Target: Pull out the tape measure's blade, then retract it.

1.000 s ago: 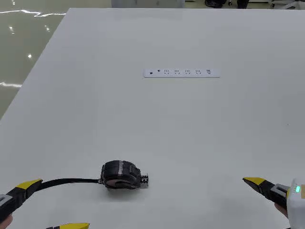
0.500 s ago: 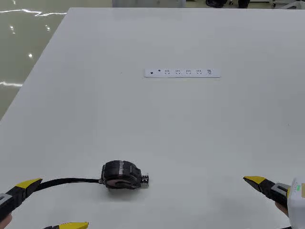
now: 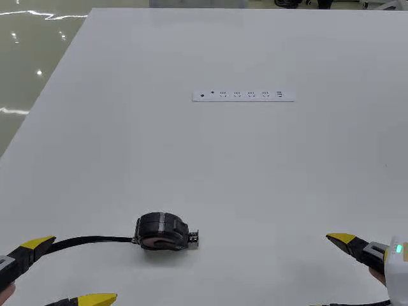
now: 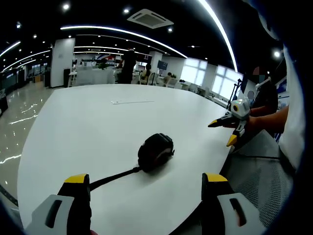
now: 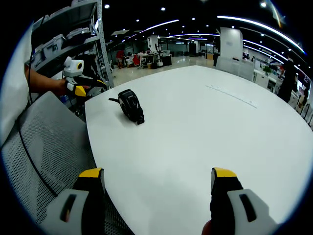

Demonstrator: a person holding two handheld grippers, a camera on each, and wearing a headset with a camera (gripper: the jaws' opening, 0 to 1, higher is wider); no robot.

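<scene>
At the white worktop's [image 3: 255, 166] near edge lies the squat black tape measure [image 3: 162, 233], between left tongs [image 3: 67, 270] and right tongs [image 5: 157, 172], both gaping wide. Best pin its case leftward, then pinch the right-facing blade hook [image 3: 194, 239] squarely.

No visible change: tape measure [image 3: 162, 231], left tongs [image 3: 66, 270] and right tongs [image 5: 157, 172] unmoved.

One tape measure [image 3: 162, 232] is lying on one white desk [image 3: 223, 166] — a single black strap [image 3: 89, 241] is trailing from it. One power strip [image 3: 243, 96] is sitting farther back. Two claws are showing — the left claw [image 4: 145, 178] and the right claw [image 5: 157, 174].
</scene>
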